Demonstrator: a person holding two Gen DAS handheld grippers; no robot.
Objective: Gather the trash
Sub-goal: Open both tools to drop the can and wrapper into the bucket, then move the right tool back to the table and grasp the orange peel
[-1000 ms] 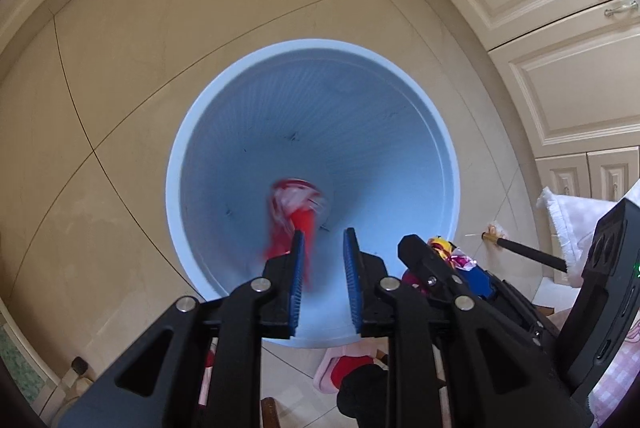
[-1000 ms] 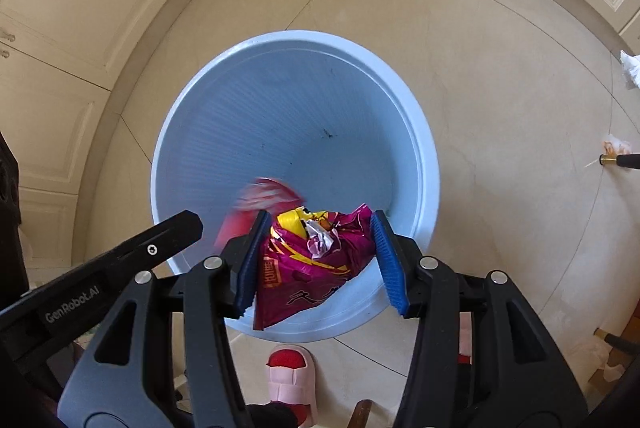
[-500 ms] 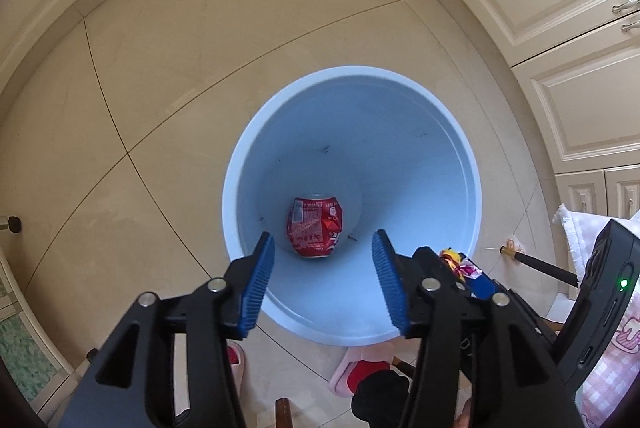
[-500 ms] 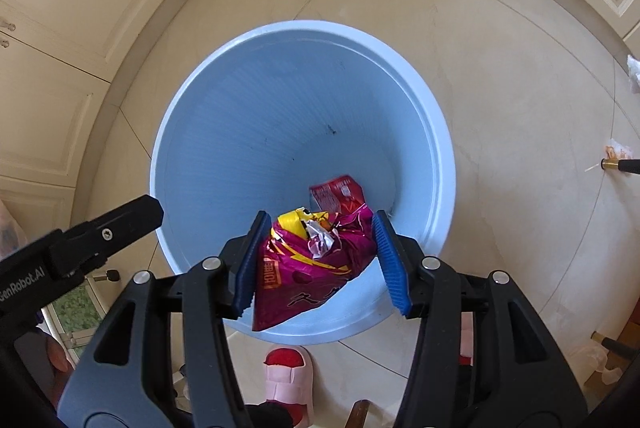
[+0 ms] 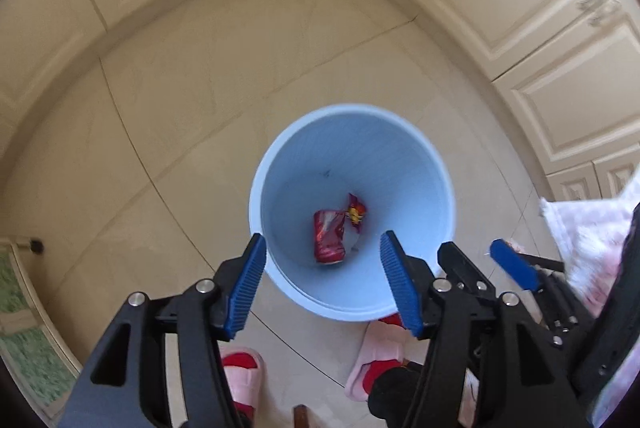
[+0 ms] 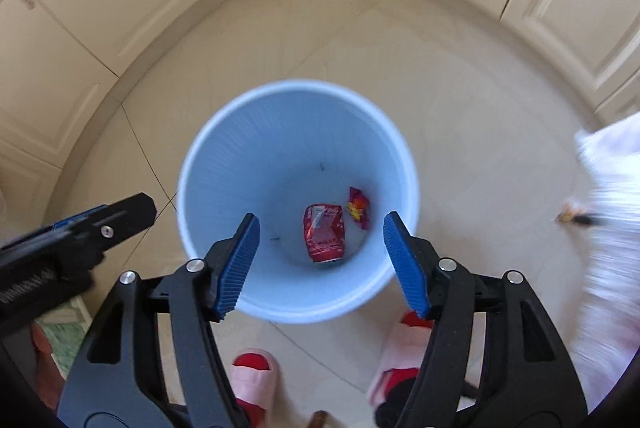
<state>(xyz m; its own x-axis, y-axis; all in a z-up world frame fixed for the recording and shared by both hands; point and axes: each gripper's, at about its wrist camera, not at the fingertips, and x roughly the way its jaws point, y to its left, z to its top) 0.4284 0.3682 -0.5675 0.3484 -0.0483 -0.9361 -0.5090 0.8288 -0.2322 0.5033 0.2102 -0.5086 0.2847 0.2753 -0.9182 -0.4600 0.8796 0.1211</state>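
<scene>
A light blue bin (image 5: 432,167) (image 6: 208,155) stands on the tiled floor below both grippers. At its bottom lie a crushed red can (image 5: 328,238) (image 6: 324,234) and a purple-and-yellow snack wrapper (image 5: 356,212) (image 6: 358,209). My left gripper (image 5: 322,280) hangs well above the bin's near rim, its jaws opening with nothing between them. My right gripper (image 6: 322,260) is likewise high over the near rim, jaws opening and empty. The right gripper (image 5: 512,264) also shows at the lower right of the left wrist view.
Cream cabinet doors (image 5: 540,39) (image 6: 80,27) line the walls around the corner. A person's feet in pink slippers with red socks (image 5: 240,368) (image 6: 256,368) stand just in front of the bin. A green mat (image 5: 16,328) lies far left. Pink cloth (image 6: 608,228) hangs right.
The wrapper has dropped out of my right gripper into the bin beside the can. Both grippers have risen away from the bin and their jaws have spread wider.
</scene>
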